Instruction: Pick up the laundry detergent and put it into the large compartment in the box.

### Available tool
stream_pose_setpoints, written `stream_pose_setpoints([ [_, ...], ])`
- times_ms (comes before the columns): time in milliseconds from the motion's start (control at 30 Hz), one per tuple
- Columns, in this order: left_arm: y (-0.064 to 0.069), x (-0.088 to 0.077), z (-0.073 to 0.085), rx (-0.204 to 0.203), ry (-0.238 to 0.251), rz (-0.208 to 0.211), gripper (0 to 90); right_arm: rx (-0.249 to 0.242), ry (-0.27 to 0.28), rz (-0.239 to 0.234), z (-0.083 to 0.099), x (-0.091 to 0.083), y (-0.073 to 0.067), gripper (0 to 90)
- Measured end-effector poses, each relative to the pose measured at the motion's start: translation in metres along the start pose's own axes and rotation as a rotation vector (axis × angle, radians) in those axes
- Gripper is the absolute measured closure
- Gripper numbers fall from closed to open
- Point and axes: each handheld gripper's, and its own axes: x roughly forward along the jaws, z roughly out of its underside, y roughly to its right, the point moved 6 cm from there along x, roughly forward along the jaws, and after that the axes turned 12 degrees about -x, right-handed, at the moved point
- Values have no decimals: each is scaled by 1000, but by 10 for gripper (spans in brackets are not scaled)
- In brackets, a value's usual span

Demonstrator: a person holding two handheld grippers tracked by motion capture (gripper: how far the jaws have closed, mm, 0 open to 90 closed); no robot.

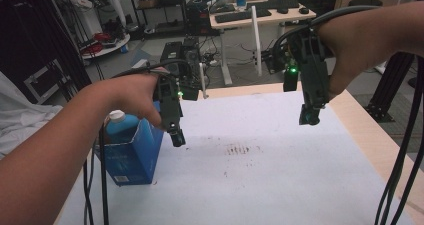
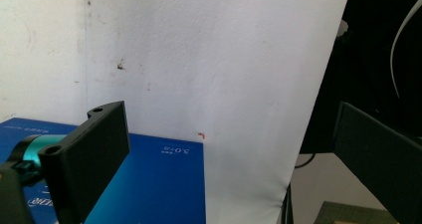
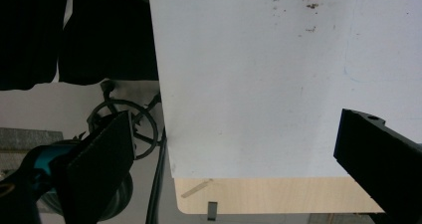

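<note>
A blue carton [image 1: 134, 152] stands on the left of the white sheet [image 1: 280, 175], with a blue bottle's white cap [image 1: 116, 116] sticking out of its open top. My left gripper [image 1: 176, 135] hangs just right of the carton's top, held in a hand and pointing down. In the left gripper view the gripper [image 2: 229, 134] is open with nothing between its jaws, and the carton's blue face [image 2: 159, 184] lies below its left jaw. My right gripper [image 1: 310, 116] hovers above the sheet's far right. In its own view it [image 3: 239, 134] is open and empty over the sheet [image 3: 259, 84].
A brown smear [image 1: 239, 149] marks the middle of the sheet. The wooden table edge [image 1: 370, 130] shows along the right, and black cables [image 1: 400, 175] hang at the right. Behind the table are a desk [image 1: 260, 16] and equipment racks [image 1: 180, 52].
</note>
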Motion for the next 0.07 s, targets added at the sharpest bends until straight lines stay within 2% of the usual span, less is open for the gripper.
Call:
stream_pose_setpoints([
  [67,0,0,1,-6,-1,3,20,-3,-6,-3,-1,1,0,18],
])
